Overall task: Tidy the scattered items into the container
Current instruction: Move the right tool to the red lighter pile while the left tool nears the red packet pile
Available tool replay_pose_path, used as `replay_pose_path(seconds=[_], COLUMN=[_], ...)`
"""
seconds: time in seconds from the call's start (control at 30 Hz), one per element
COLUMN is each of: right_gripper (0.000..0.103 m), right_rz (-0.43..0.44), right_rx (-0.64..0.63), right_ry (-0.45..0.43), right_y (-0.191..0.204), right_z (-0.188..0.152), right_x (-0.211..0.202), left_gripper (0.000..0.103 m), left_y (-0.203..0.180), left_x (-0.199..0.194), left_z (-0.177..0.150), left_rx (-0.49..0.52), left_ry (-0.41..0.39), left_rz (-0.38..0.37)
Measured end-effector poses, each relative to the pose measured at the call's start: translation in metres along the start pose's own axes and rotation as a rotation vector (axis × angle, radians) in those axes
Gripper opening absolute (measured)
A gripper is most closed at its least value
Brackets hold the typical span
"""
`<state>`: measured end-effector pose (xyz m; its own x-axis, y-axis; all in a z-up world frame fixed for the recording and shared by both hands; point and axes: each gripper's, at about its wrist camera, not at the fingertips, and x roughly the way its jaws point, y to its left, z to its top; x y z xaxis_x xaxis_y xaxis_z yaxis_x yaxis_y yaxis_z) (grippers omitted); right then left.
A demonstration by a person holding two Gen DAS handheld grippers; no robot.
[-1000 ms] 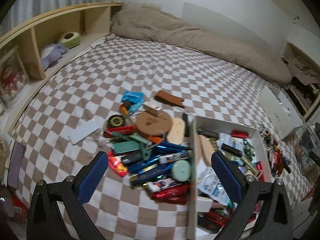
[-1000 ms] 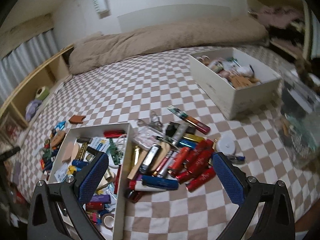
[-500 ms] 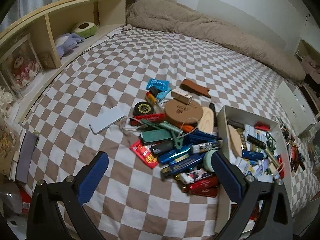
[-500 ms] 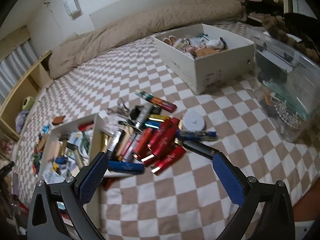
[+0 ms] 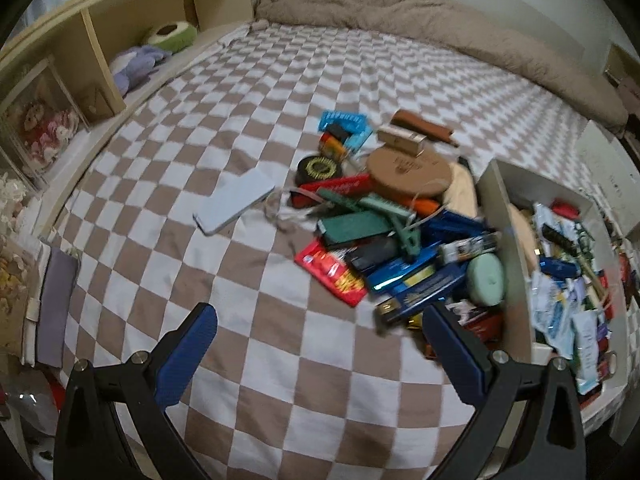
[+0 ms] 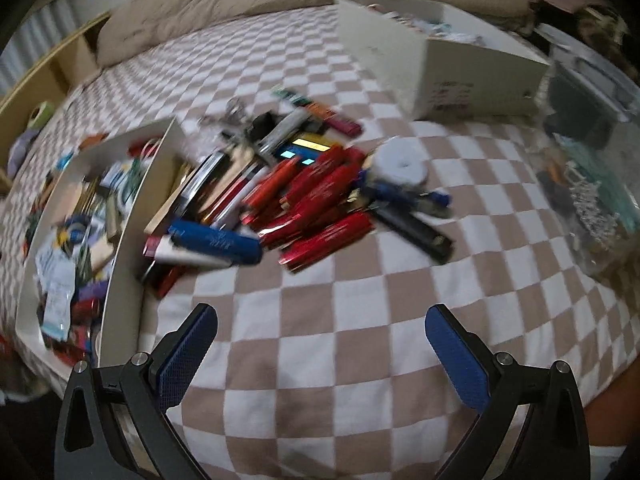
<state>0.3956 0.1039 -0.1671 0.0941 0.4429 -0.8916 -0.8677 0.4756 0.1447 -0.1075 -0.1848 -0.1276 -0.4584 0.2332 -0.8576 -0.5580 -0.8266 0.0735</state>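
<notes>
Motion blur softens the whole right wrist view: labels on the red tubes and the white box cannot be read. In the left wrist view, the open container is cut off at the right edge, its small packets too jumbled to identify.

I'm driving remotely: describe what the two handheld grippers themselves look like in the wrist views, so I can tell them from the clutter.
Both look alike. The left gripper has two black angular plastic arms with silver screw heads, each ending in a blue textured rectangular pad. The right gripper is built the same, its blue pads showing a fine dotted grip pattern. No cables, markings, hands or sleeves show in either view.
</notes>
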Motion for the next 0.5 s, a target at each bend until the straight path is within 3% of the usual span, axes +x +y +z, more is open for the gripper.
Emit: replay_pose_path(seconds=[0.37,0.5], right_gripper=[0.103,0.103], right_rz=[-0.020,-0.014], right_rx=[-0.152,-0.176], right_ry=[0.128,0.089], right_y=[0.040,0.043], right_z=[-0.017,-0.021], right_x=[0.052,0.058], left_gripper=[0.103,0.103], left_y=[0.025,0.023], left_x=[0.055,0.055], left_z=[-0.032,-0.040], left_rx=[0.042,0.106], left_ry=[0.139,0.084], left_rz=[0.014,0.018])
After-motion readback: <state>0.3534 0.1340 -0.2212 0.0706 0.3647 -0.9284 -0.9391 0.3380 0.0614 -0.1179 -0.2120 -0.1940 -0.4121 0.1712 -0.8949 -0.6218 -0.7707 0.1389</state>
